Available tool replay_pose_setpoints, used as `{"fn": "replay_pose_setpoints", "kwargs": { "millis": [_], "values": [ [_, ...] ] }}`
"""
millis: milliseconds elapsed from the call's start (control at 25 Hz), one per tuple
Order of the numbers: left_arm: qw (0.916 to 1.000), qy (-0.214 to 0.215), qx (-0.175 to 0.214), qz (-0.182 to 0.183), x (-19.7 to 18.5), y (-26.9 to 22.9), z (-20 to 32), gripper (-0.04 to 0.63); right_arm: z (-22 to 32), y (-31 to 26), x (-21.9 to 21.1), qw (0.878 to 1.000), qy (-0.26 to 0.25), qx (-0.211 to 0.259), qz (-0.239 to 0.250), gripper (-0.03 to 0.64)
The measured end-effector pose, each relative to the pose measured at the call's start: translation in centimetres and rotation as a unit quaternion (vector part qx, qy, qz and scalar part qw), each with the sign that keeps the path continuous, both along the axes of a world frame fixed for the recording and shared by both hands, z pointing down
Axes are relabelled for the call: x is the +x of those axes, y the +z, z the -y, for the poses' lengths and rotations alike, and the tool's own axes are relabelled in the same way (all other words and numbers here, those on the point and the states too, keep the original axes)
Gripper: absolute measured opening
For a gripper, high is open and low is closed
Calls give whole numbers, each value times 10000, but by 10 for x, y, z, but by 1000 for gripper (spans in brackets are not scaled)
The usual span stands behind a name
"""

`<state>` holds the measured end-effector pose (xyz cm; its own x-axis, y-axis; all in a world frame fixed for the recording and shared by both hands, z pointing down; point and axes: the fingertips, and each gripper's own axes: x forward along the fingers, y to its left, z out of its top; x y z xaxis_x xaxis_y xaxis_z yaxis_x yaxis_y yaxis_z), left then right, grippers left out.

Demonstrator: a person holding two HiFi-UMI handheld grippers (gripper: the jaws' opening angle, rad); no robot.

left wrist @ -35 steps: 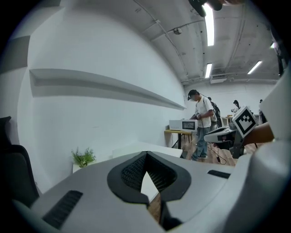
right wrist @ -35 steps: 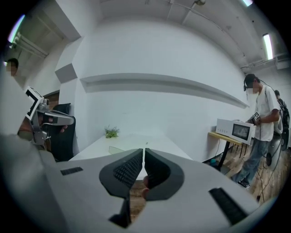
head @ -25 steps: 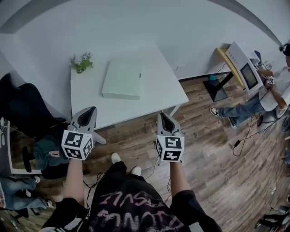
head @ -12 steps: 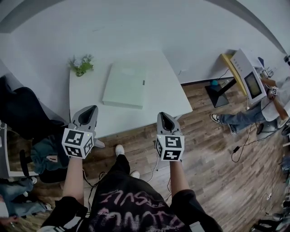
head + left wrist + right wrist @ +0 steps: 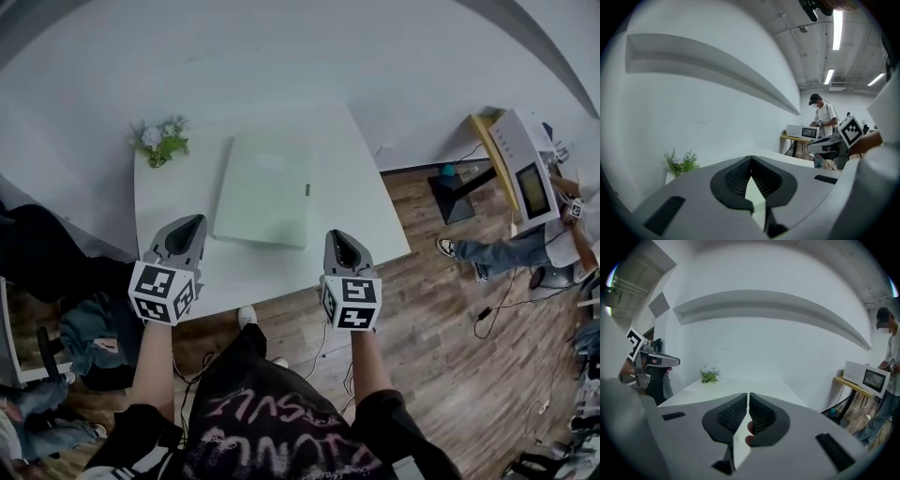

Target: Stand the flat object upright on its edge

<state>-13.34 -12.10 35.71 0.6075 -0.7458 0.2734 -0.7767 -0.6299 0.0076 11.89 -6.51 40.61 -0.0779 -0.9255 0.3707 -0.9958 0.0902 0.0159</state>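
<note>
A flat pale green box (image 5: 262, 190) lies flat in the middle of the white table (image 5: 361, 211). Both grippers hover over the table's near edge, short of the box. My left gripper (image 5: 187, 225) is shut and empty, near the box's front left corner. My right gripper (image 5: 336, 238) is shut and empty too, just past the box's front right corner. In the left gripper view the jaws (image 5: 751, 161) meet at their tips with nothing between them. The right gripper view shows its jaws (image 5: 748, 397) pressed together, pointing along the table (image 5: 740, 384).
A small potted plant (image 5: 159, 142) stands at the table's far left corner, by the white wall. A dark chair with clothes (image 5: 84, 328) is at the left. At the right, a person (image 5: 562, 239) stands by a white appliance (image 5: 525, 164) on a yellow stand.
The table and box have come nearer and lower in the head view as I stepped forward. Both grippers now reach over the table's near edge and have stayed shut.
</note>
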Motion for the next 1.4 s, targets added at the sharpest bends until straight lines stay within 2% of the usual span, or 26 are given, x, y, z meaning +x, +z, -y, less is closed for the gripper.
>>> {"fn": "replay_pose_setpoints", "kwargs": {
  "millis": [240,480,840,1080,1160,1240,1400],
  "values": [
    [9995,100,-209,-214,-7,10,47,15,44,7,-11,9994,95,-232,258,29],
    [9985,211,-452,-235,-7,24,72,15,65,15,-16,9986,146,-416,307,29],
    [9974,112,-696,-165,0,43,94,15,86,35,-7,9966,111,-669,458,31],
    [9960,29,-885,-84,6,57,106,15,103,54,-8,9931,-116,-919,725,34],
    [9954,14,-952,-48,10,65,109,15,106,62,-7,9915,-157,-1003,817,46],
    [9943,13,-1064,34,15,75,111,17,108,72,-5,9896,-184,-1113,889,94],
    [9910,62,-1321,183,23,95,114,18,110,91,0,9852,-158,-1331,1068,111]
  ]
}}
